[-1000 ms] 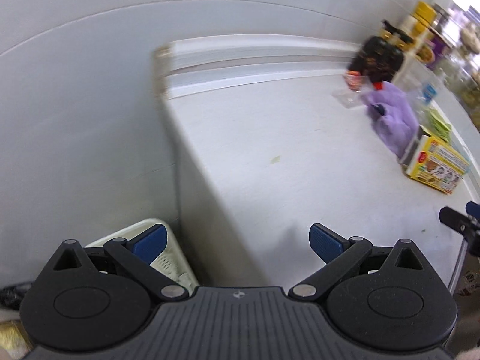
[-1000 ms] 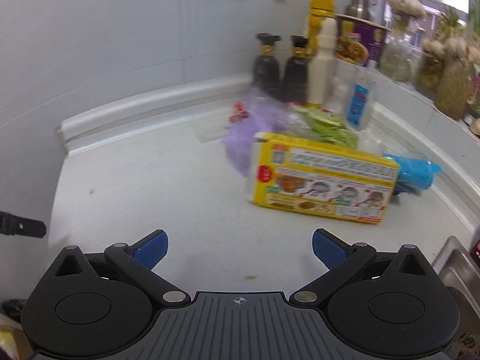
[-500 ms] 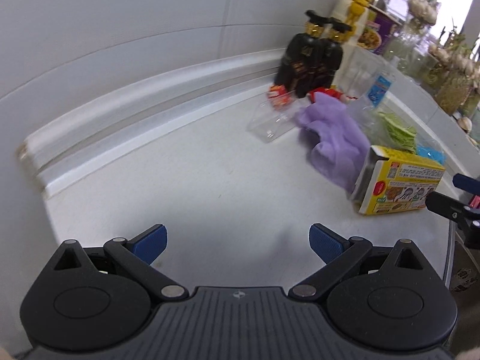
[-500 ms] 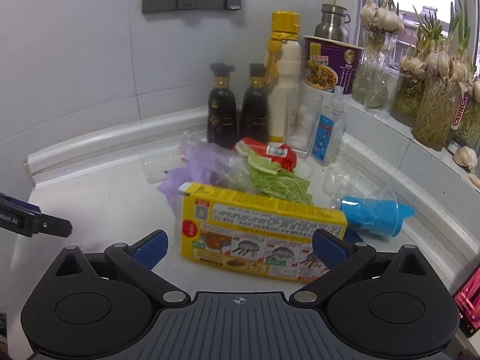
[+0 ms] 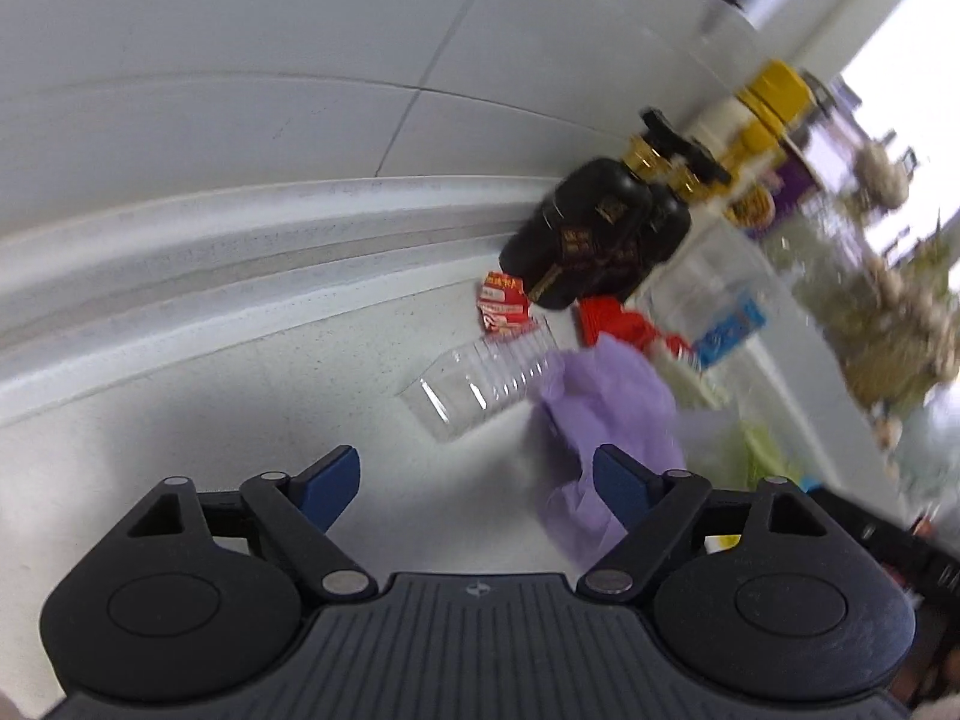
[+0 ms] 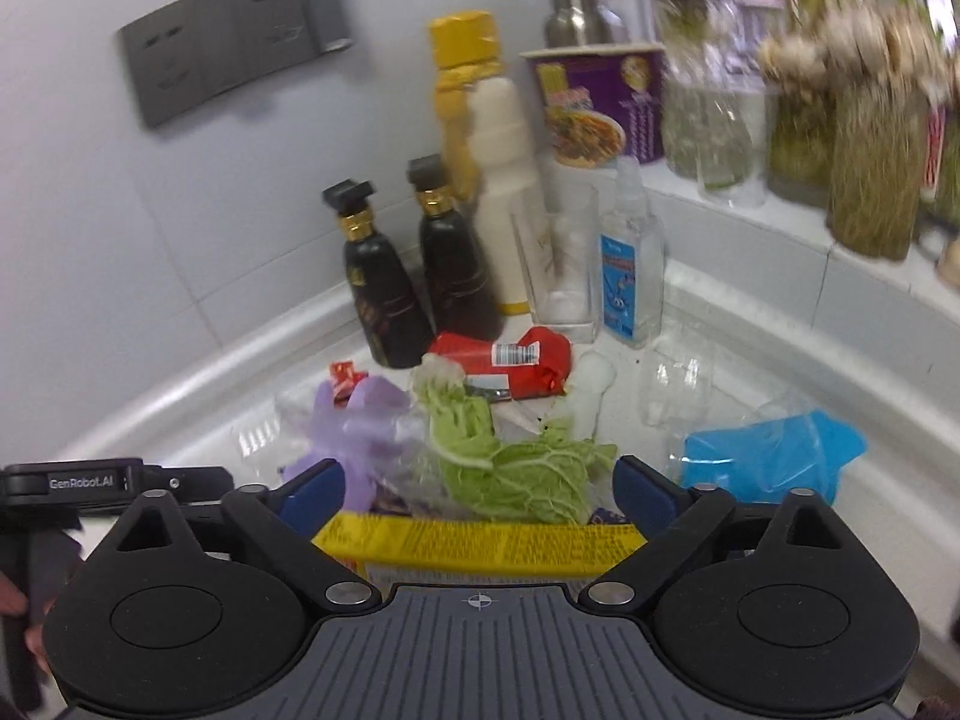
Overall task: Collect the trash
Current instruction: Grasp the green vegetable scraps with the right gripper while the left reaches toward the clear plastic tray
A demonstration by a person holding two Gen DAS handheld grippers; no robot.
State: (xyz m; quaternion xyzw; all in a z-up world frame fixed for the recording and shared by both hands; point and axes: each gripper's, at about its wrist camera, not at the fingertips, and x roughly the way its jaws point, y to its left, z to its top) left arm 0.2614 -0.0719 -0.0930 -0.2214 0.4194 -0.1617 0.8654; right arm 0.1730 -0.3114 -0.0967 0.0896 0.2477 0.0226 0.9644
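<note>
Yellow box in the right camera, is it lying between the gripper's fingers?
Yes, the yellow box lies between the closing right gripper.

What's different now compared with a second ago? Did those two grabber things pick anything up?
Nothing is picked up yet. Both grippers swung in toward the trash in the corner. The right gripper now has the yellow box between its closing jaws, not yet pressed. The left gripper has come from the counter's edge to the purple bag and clear plastic tray, jaws closing on nothing. The trash and bottles stayed put.
</note>
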